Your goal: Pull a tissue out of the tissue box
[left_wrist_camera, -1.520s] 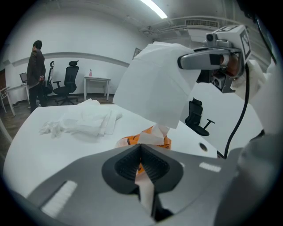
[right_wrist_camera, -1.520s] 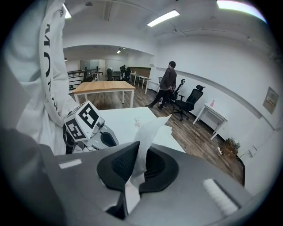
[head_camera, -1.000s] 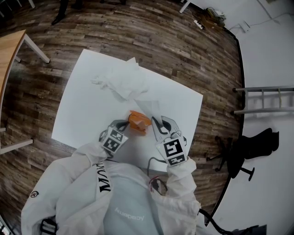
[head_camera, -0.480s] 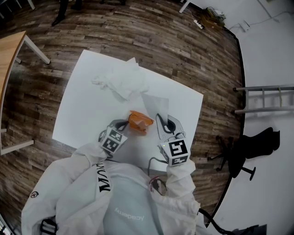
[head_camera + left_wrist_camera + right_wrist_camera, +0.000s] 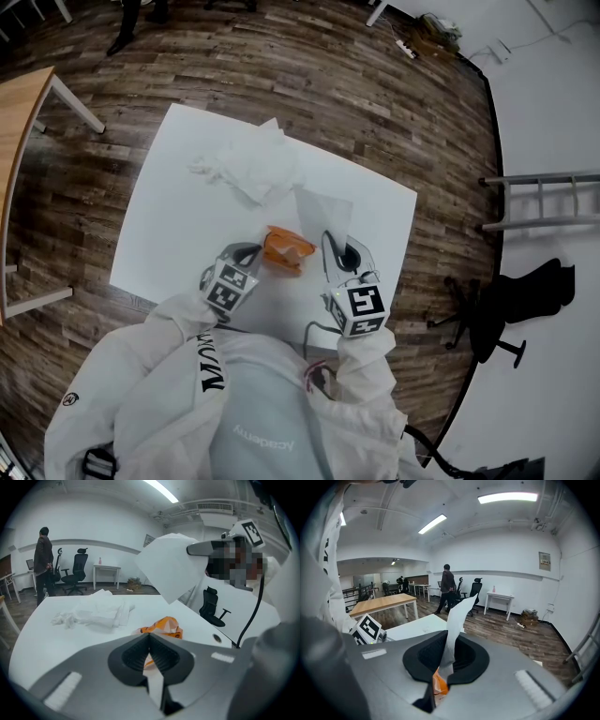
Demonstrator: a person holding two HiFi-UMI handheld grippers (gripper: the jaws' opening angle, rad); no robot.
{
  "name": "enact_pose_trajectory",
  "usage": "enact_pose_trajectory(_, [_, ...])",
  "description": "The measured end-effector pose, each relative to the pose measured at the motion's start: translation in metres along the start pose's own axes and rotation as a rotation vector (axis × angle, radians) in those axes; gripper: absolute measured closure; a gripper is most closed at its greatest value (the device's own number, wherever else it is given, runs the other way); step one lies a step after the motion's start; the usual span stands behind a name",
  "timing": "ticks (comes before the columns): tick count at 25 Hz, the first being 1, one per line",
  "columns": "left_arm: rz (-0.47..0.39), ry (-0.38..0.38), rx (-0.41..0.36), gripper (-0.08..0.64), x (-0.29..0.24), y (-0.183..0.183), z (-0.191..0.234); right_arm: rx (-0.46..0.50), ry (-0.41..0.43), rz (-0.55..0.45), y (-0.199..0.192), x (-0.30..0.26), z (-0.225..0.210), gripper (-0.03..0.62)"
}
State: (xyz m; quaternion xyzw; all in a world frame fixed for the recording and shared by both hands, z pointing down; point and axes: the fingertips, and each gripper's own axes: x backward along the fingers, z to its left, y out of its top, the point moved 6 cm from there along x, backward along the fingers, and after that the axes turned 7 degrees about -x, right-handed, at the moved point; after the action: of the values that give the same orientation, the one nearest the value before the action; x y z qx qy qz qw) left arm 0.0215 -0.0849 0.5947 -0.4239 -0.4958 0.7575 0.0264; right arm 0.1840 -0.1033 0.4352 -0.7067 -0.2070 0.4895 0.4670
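An orange tissue pack point(image 5: 285, 249) lies near the front of the white table point(image 5: 178, 225). My left gripper point(image 5: 255, 251) sits at the pack's left end; its jaws meet on the pack's edge point(image 5: 161, 627) in the left gripper view. My right gripper point(image 5: 330, 240) is to the right of the pack, shut on a white tissue point(image 5: 322, 206) that stands up free above the table. That tissue point(image 5: 455, 616) rises from between the right jaws, with a bit of the orange pack point(image 5: 439, 684) showing below. From the left gripper view the tissue point(image 5: 171, 566) hangs in the air.
A crumpled heap of pulled tissues point(image 5: 248, 167) lies at the table's far left part. A wooden desk point(image 5: 19, 103) stands to the left, an office chair point(image 5: 502, 305) and a metal rack point(image 5: 544, 202) to the right. A person point(image 5: 43, 559) stands far off.
The right gripper has rolled and shifted slightly right, and the tissue it holds has swung up and away from the pack. The left gripper and the pack have stayed put.
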Motion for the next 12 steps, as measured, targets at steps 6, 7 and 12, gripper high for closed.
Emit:
enact_pose_trajectory(6, [-0.022,0.033,-0.008,0.558,0.010,0.008,0.009,-0.050,-0.026,-0.027,-0.003,0.001,-0.005,0.588])
enact_pose_trajectory(7, [-0.026,0.038,-0.011,0.560,0.012,0.009,0.011,-0.057,-0.030,-0.030,-0.003,0.001,-0.006,0.588])
enact_pose_trajectory(12, [-0.046,0.065,-0.020,0.560,0.019,0.016,0.017,-0.089,-0.049,-0.050,-0.006,0.002,-0.009,0.588])
